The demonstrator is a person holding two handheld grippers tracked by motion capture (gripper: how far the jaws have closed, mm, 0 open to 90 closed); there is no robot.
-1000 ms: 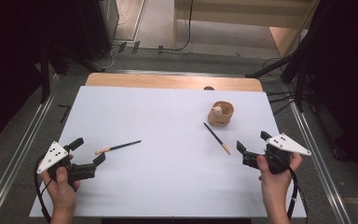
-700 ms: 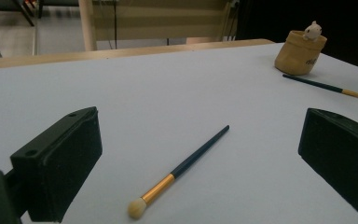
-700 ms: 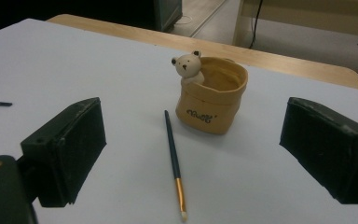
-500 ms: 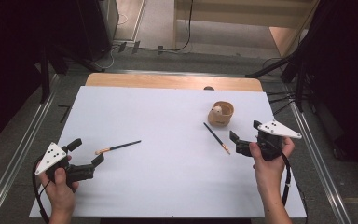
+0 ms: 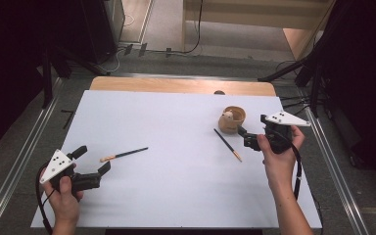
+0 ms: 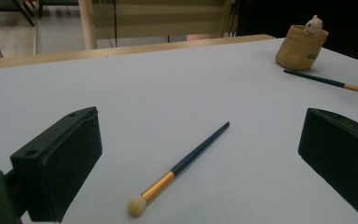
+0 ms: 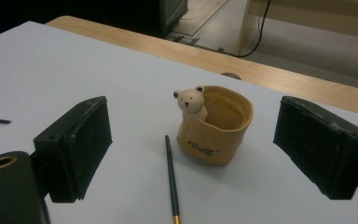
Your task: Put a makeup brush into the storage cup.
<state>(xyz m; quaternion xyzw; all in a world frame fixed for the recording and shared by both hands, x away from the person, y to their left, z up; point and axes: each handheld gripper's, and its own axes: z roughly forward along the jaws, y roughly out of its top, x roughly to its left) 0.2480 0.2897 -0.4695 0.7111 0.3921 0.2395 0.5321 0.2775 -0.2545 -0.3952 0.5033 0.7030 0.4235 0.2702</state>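
Right gripper point(image 5: 245, 137) is hovering just beside the small tan ceramic cup with a bear figure on its rim point(image 5: 232, 119), jaws spread wide w/ nothing between the pads. They've just been closing a bit, cup not gripped yet.

Risks, imo:
- cup is light and has a soft irregular wall; if one pad lands first it'll skid on the white table cover point(image 5: 176, 196) or tip.
- bear sticks up above the rim, so a jaw coming in high could catch it.
- dark-handled thin brush w/ gold ferrule point(image 5: 227, 144) lies just beside the cup base, on the near side. A low approach could knock it or pinch it along w/ the cup.

Pose: right hand point(image 5: 276, 152) holds the gripper roughly level, jaws pointing toward the cup, forearm coming up from the near table edge. Left gripper point(image 5: 90, 166) sits low near the front left corner, jaws open and empty, aimed at a second dark-handled brush w/ gold ferrule and pale bristle tip point(image 6: 177, 169), which lies flat on the cover, well apart from the cup.
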